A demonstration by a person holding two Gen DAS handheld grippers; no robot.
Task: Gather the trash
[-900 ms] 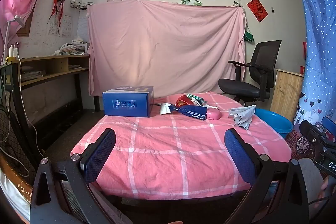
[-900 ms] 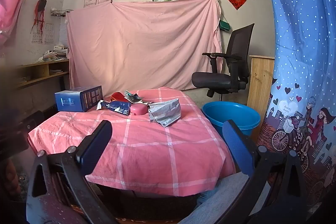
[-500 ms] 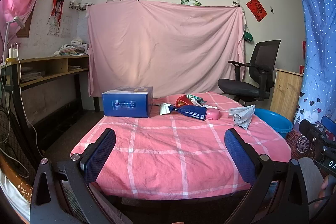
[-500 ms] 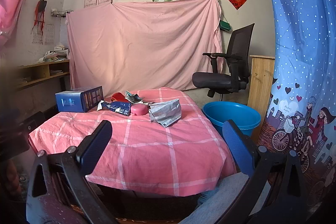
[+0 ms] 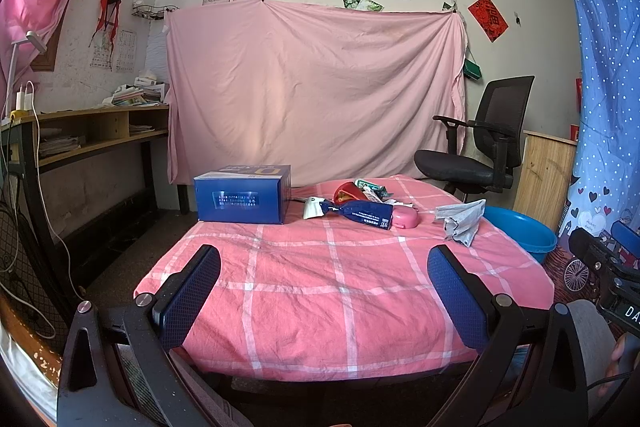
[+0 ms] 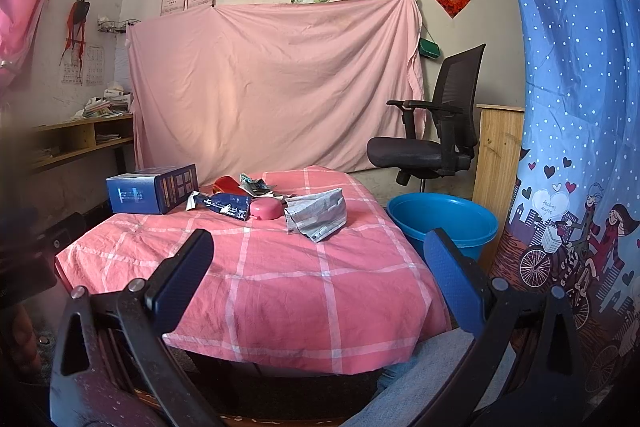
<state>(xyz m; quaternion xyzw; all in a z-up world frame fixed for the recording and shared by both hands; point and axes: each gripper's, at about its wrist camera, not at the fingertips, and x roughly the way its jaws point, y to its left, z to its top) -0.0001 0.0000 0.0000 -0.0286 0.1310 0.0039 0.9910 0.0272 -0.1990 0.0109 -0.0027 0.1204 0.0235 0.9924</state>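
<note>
Trash lies at the far side of a table under a pink checked cloth [image 5: 320, 287]: a crumpled grey paper [image 5: 462, 221] [image 6: 318, 213], a dark blue wrapper [image 5: 360, 211] [image 6: 222, 205], a pink round case [image 5: 405, 218] [image 6: 264, 208], a red packet [image 5: 348, 191] [image 6: 225, 183] and small green wrappers [image 5: 372, 185]. A blue basin [image 5: 520, 233] [image 6: 444, 223] stands on the floor right of the table. My left gripper [image 5: 322, 301] and right gripper [image 6: 316, 287] are both open and empty, held at the table's near edge, well short of the trash.
A blue box [image 5: 242, 193] [image 6: 152, 193] sits at the table's far left. A black office chair [image 5: 480, 151] [image 6: 436, 131] stands behind the basin. A wooden desk [image 5: 88, 131] runs along the left wall. A blue curtain [image 6: 580, 147] hangs at the right.
Both views have shifted only slightly; the grippers stay open and nothing on the table has moved.
</note>
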